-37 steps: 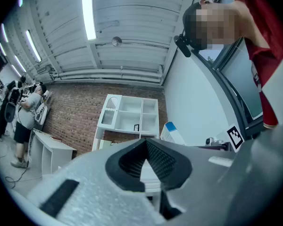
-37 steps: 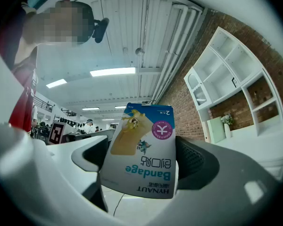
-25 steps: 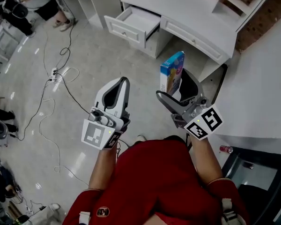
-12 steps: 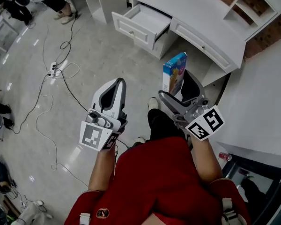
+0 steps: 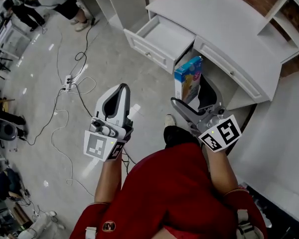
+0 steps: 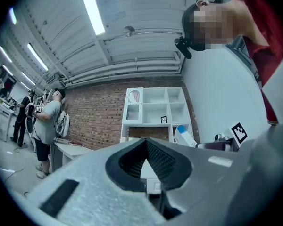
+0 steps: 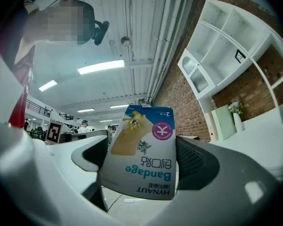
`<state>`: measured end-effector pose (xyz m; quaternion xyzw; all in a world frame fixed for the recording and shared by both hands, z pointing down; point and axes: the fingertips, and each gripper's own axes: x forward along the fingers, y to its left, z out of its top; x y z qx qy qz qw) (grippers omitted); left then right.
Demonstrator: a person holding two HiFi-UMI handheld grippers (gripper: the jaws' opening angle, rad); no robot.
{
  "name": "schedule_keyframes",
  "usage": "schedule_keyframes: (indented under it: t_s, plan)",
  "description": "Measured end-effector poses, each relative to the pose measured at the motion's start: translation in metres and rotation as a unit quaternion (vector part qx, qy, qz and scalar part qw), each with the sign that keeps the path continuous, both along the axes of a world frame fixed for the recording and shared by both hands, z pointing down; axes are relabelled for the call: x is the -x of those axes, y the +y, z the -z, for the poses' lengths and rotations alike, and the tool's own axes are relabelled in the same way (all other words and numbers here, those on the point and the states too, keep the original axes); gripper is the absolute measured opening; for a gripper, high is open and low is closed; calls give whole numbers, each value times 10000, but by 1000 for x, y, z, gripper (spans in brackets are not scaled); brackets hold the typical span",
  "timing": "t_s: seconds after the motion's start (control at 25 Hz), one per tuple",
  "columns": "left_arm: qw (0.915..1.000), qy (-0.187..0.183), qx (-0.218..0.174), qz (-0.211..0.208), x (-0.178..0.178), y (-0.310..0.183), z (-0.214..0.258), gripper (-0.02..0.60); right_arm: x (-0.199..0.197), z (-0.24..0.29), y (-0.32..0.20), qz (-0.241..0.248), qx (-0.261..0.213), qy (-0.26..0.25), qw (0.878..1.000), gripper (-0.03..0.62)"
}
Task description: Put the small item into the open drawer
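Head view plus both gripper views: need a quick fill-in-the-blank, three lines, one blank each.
1. The right claw is shut on a box printed with the word ___.
2. The left claw is ___ and holds nothing.
3. Ahead of the person, the drawer of the white desk stands ___, nothing visible in it.

Missing words: Bandage; shut; open
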<state>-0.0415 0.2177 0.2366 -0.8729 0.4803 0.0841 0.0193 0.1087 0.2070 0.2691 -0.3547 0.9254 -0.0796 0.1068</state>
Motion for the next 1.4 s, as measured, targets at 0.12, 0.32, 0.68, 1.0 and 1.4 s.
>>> schedule_keyframes:
  t_s: [0.12, 0.32, 0.68, 1.0, 1.4]
  plan:
    - [10000, -66, -23, 38, -8, -50, -4, 0, -8, -7, -50, 20, -12, 71, 10000, 459]
    - [9996, -227, -12, 154, -16, -115, -10, 0, -12, -19, -119, 105, 89, 165, 9998, 459]
    - [9989, -404, -72, 238, -4, -184, -16, 0, 11, -36, -192, 191, 295, 393, 9986, 459]
    - [9996, -283, 15, 11, 22, -240, -32, 0, 46, -55, -239, 48, 457, 685, 9966, 457]
    - [9986, -128, 15, -510, 80, -317, -46, 0, 90, -99, -314, -465, 883, 1246, 9872, 459]
